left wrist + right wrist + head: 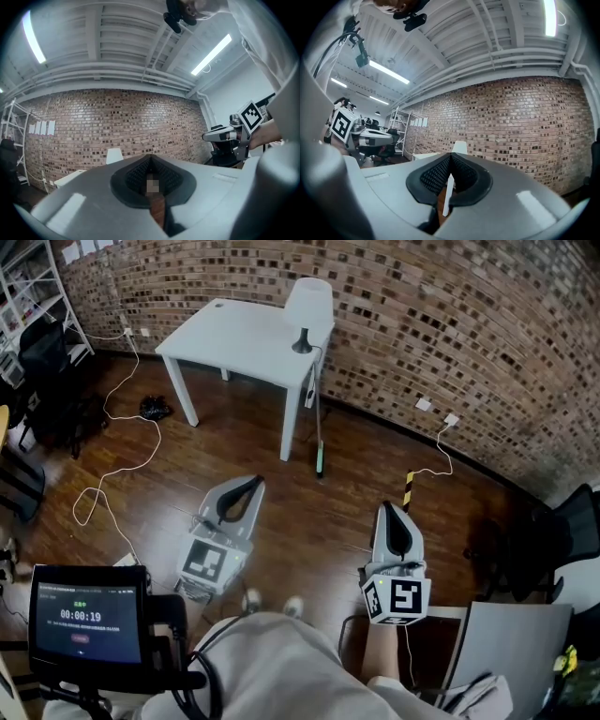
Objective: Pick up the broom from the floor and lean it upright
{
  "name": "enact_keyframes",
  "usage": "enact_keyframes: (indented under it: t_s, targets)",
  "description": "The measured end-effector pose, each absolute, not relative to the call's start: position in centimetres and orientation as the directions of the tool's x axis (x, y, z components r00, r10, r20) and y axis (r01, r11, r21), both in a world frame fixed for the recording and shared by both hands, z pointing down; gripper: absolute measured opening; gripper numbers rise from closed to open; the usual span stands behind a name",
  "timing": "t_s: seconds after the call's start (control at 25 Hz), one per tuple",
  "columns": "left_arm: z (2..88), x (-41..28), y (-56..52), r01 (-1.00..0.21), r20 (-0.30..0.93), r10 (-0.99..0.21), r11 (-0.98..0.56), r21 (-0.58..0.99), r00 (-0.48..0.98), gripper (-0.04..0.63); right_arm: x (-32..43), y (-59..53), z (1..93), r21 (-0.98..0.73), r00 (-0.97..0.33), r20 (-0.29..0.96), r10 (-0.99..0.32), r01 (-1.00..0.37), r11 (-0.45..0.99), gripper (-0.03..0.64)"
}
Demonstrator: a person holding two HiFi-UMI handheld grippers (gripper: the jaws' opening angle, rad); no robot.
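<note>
The broom (319, 432) stands upright on the wooden floor, its thin handle leaning against the front corner of the white table (239, 338) and its dark head down at the floor. My left gripper (255, 482) hovers level in front of the table, well short of the broom, jaws shut and empty. To the right of the broom and nearer to me, my right gripper (389, 507) is also shut, with nothing in it. The left gripper view shows the left gripper's pads (140, 174) meeting at the tips. Through the right gripper (451, 157) a white table leg (447, 194) shows.
A brick wall (450, 324) runs behind the table, with a white chair (310, 298) against it. A white cable (122, 460) loops over the floor at left and a black-and-yellow striped post (408, 489) stands near the right gripper. Black chairs (553, 545) sit at right, and a screen (86, 613) at lower left.
</note>
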State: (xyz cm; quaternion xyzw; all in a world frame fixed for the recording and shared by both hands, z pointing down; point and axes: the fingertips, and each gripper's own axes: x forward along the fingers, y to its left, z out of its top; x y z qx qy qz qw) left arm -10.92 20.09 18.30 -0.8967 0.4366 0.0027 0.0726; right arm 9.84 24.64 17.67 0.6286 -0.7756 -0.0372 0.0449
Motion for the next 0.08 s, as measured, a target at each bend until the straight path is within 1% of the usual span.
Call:
enact_keyframes:
  t_s: [0.08]
  targets:
    - [18.12, -10.96, 20.24, -0.785, -0.070, -0.784, -0.608, -0.116, 0.617, 0.002, 9.71, 24.68, 17.71, 0.114, -0.208, 0.025, -0.978, -0.971, 0.210, 0.011]
